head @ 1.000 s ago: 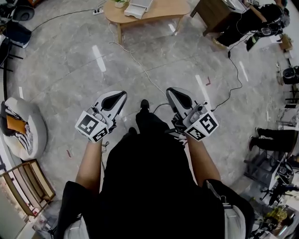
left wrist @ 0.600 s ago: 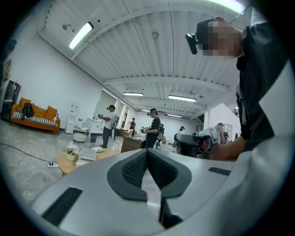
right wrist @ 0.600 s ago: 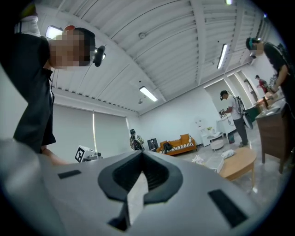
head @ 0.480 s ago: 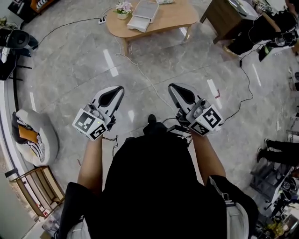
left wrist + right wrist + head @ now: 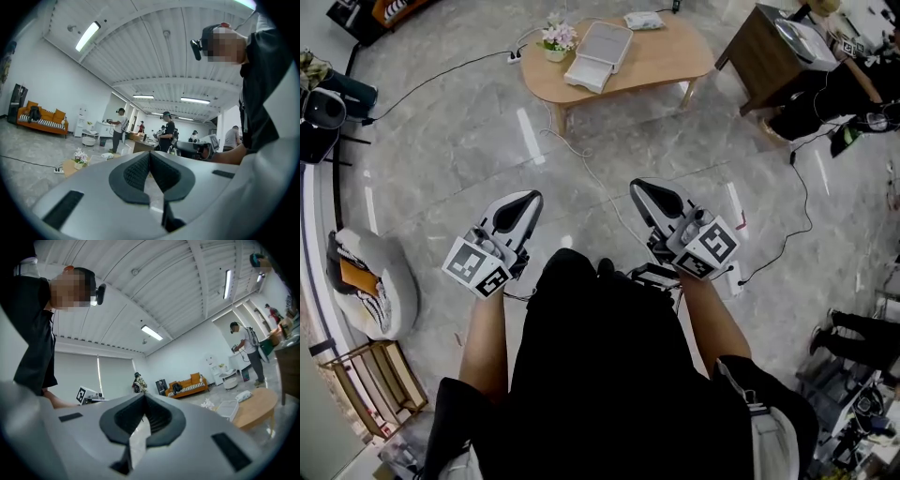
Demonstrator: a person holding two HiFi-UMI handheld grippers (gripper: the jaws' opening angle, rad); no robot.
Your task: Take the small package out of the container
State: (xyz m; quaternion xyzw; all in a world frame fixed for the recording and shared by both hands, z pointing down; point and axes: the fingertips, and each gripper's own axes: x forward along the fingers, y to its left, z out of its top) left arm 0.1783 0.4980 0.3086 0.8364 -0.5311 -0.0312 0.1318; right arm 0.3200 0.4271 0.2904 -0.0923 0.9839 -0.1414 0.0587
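A white open container [image 5: 600, 54] lies on a low wooden table [image 5: 670, 58] at the top of the head view, and a small pale package [image 5: 643, 20] lies on the table's far side. My left gripper [image 5: 528, 196] and right gripper [image 5: 638, 186] are held side by side in front of the body, well short of the table. Both are shut with nothing between the jaws. The left gripper [image 5: 150, 153] points over the floor toward the table. In the right gripper view the right gripper [image 5: 143, 395] is shut, with the container [image 5: 227, 408] and package [image 5: 243, 396] at the far right.
A flower pot [image 5: 555, 37] stands on the table's left end. A cable [image 5: 581, 164] runs across the floor from a power strip [image 5: 518, 56]. A dark cabinet [image 5: 773, 52] stands at the upper right, a beanbag [image 5: 370, 281] at the left, and people stand around the room.
The table with the container has come lower and fuller into the head view as the person walks toward it. Both grippers keep their place in front of the body, still shut.
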